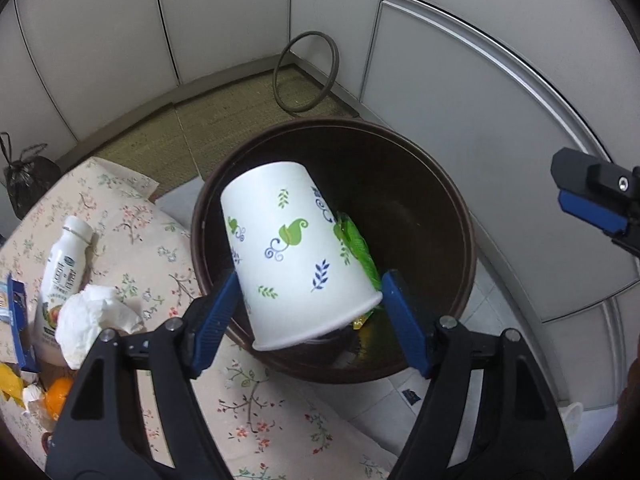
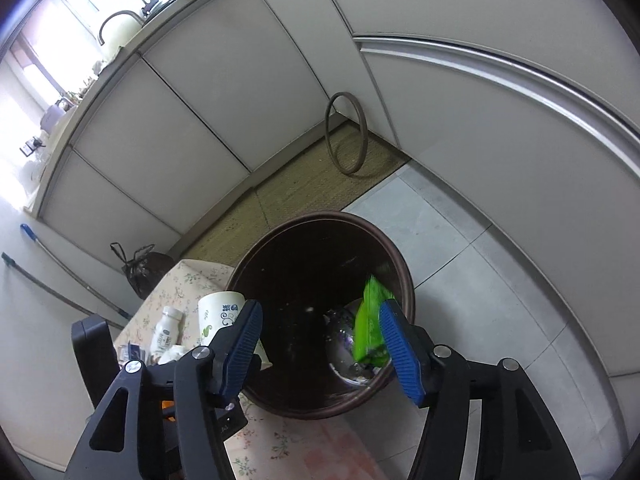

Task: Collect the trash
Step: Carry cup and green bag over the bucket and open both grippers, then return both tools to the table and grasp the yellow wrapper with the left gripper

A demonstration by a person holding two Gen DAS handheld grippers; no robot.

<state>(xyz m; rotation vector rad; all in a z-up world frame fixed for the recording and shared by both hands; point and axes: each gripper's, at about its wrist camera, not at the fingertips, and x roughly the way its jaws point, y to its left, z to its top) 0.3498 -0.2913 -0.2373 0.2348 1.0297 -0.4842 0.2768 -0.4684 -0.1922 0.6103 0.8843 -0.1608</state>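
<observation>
A white paper cup [image 1: 296, 256] with green and blue leaf prints hangs tilted over the brown round bin [image 1: 440, 184], rim toward me. My left gripper [image 1: 310, 280] is shut on it: the left pad lies against its side and the right pad sits at its rim. In the right wrist view my right gripper [image 2: 320, 308] is open above the same bin [image 2: 320, 248]. A blurred green wrapper [image 2: 370, 328] is beside the inner face of its right finger, inside the bin. That green wrapper [image 1: 356, 248] shows behind the cup.
A floral-cloth table [image 1: 132, 240] left of the bin carries a white bottle [image 1: 64, 264], a crumpled tissue [image 1: 92, 320], a blue box [image 1: 16, 320] and orange scraps [image 1: 56, 396]. A black bag [image 1: 24, 180] and a brown ring [image 1: 306, 72] stand by the white cabinets.
</observation>
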